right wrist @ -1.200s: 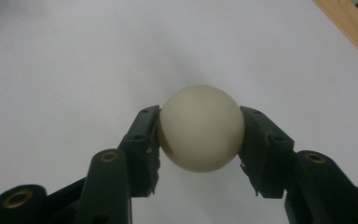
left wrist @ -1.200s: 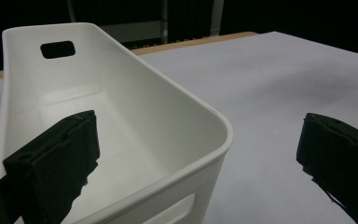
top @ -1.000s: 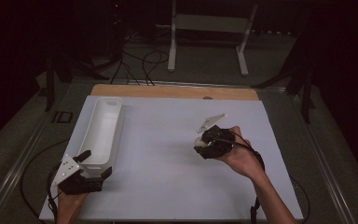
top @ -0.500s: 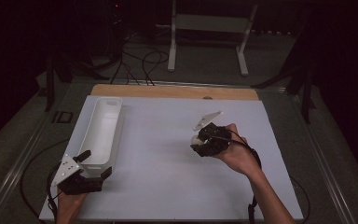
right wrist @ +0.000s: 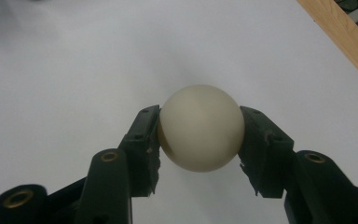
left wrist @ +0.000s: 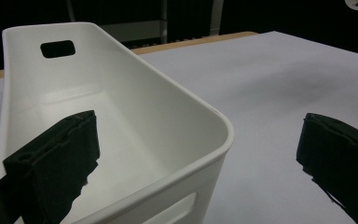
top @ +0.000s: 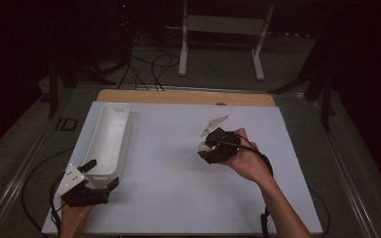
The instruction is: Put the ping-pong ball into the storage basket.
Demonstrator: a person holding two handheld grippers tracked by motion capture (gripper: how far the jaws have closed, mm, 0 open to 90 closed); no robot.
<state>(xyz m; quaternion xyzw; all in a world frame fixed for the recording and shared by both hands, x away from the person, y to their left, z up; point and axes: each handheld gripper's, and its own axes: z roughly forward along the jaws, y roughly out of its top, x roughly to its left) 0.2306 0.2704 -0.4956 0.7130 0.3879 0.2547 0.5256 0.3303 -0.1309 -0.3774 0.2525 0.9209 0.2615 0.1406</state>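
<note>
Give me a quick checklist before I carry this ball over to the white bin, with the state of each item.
1. Ball held between both pads of the right gripper: ok, jaws shut on its two sides.
2. Ball lifted off the white table sheet: cannot tell.
3. White bin upright with its inside free: ok, nothing seen in it.
4. Left gripper steadying the bin: not ok, jaws open astride the near end wall, one inside and one outside, pads not pressing.
5. Path across the sheet from ball to bin: ok, no object lies between.
</note>
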